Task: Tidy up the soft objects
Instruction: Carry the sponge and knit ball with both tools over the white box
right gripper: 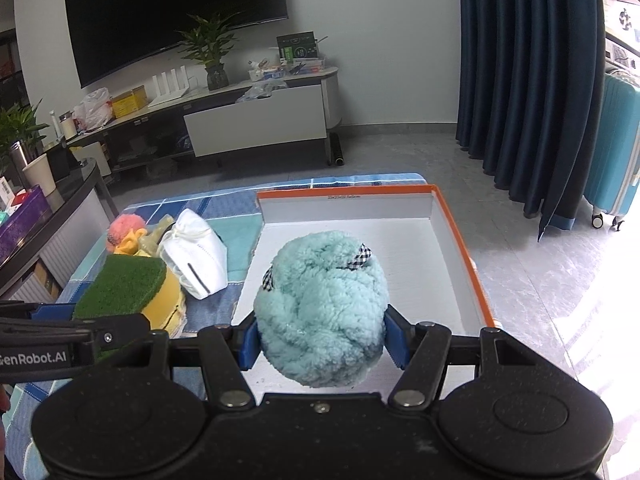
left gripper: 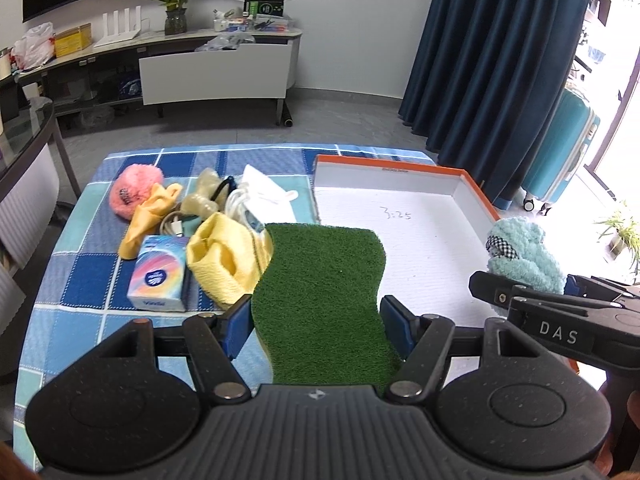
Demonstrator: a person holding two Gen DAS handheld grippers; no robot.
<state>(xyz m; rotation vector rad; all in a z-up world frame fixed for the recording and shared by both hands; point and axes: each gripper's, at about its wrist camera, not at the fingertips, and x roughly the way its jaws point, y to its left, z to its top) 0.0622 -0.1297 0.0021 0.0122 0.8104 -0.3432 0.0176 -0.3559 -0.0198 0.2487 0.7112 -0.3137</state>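
Covering the table, a blue checked cloth (left gripper: 80, 280) carried an orange-edged white box (left gripper: 440, 240) on its right half, and both tongs hung above it. The left tongs (left gripper: 318, 320) stood partly open, their blue pads pressed against the two sides of a wavy green turf mat (left gripper: 320, 280), which they gripped with its far end reaching over the near left corner of the box. The right tongs (right gripper: 322, 336) were also partly open and clamped on a fluffy teal ball (right gripper: 320, 304) with a black-and-white checked ribbon, held above the near part of the box floor. Only the left view showed the handwritten mark on the box floor, a tissue packet (left gripper: 158, 276), a yellow cloth (left gripper: 224, 264), a smaller orange cloth (left gripper: 152, 216), a pale rubbery toy (left gripper: 202, 200) and white cables (left gripper: 236, 204) heaped left of the box; there the teal ball appeared merely at the right edge behind the other tongs' black arm. Only the right view showed the ball whole, the full far wall of the box, and a white face mask (right gripper: 196, 256) plainly. A pink fluffy ball (left gripper: 134, 194) lay at the far left of the heap in both views.
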